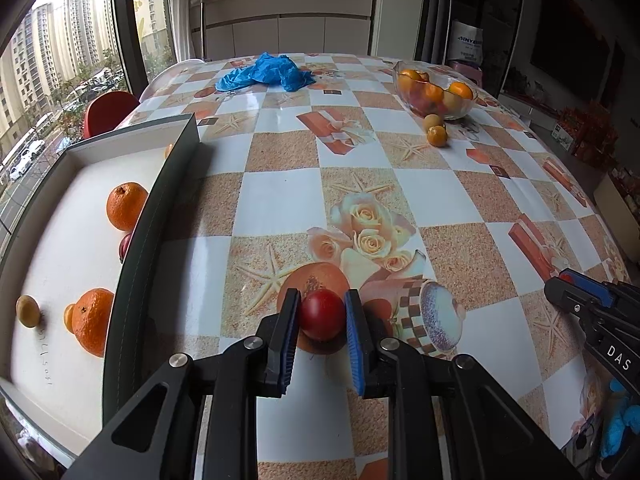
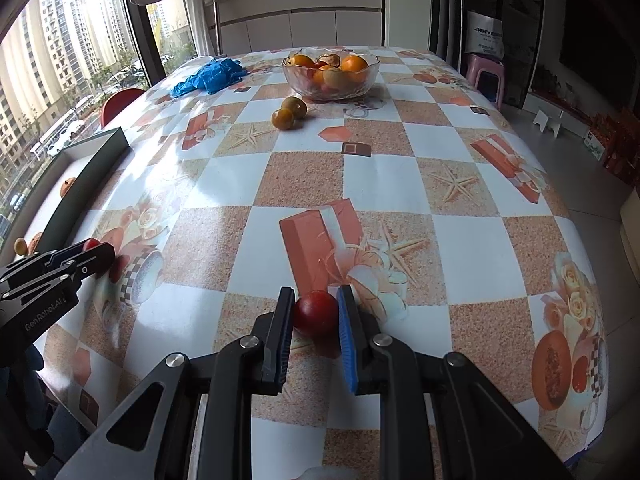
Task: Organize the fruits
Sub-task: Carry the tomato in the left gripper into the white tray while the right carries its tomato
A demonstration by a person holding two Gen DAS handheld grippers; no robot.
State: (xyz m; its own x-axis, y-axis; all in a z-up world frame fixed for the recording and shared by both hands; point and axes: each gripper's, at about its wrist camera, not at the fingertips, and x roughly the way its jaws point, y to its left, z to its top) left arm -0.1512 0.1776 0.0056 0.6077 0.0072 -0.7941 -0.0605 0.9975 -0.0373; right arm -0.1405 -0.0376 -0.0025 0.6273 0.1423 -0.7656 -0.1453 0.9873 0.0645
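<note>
Left wrist view: your left claw [image 1: 323, 314] is clamped on a red plum [image 1: 322, 313] above the bench [image 1: 280, 200]; the white tray [image 1: 60, 248] of oranges lies just left. Your right claw [image 2: 316, 312] grips a second red plum [image 2: 316, 313], farther off.

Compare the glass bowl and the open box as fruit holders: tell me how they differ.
The glass bowl is clear, round and deep; the box is dark-walled, white inside, rectangular and shallow. The bowl sits far across the table; the box lies at its left edge near the window. Fruit is heaped in the bowl, while in the box oranges lie spread apart in one layer. Both hold orange fruit.
</note>
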